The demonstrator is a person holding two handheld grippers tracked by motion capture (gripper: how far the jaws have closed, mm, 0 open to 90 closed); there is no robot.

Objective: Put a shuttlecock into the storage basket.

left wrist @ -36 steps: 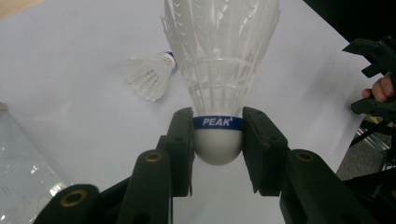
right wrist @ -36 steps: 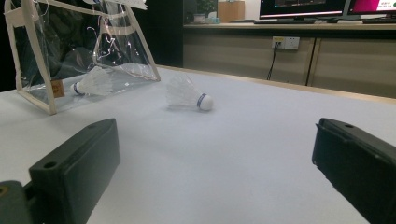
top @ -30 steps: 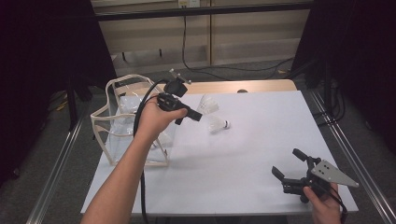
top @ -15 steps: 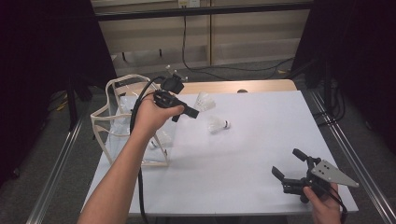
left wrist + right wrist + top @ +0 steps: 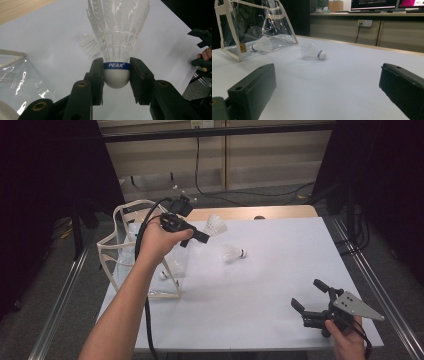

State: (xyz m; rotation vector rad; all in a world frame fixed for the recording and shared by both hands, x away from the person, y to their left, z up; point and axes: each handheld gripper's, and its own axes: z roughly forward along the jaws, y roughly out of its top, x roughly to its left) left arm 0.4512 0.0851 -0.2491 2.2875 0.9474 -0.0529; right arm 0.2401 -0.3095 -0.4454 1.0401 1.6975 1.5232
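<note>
we have one shuttlecock [image 5: 117,42] clamped in the left gripper [image 5: 116,75], the two jaws pressing on either side of its white cork just at the blue band, feathers pointing away from the hand. in the high view this gripper [image 5: 197,236] is lifted above the table [image 5: 280,270], right beside the open top of the clear bag [image 5: 131,251] that stands at the table's left edge.

one shuttlecock already lies inside the bag [image 5: 260,45], down on its floor near the front wall. another shuttlecock [image 5: 233,253] is out on the white surface, on its side, well apart from the bag and from both of our tools.

the right gripper [image 5: 311,304] waits low at the near right corner with its jaws spread wide and nothing between them.

so we judge the job of filling the bag as partly done: one piece is packed, one is in our grip and about to go in, and one is left on the table to fetch. what remains for the held piece is to carry it over the bag's mouth, between the straps, and let go.
</note>
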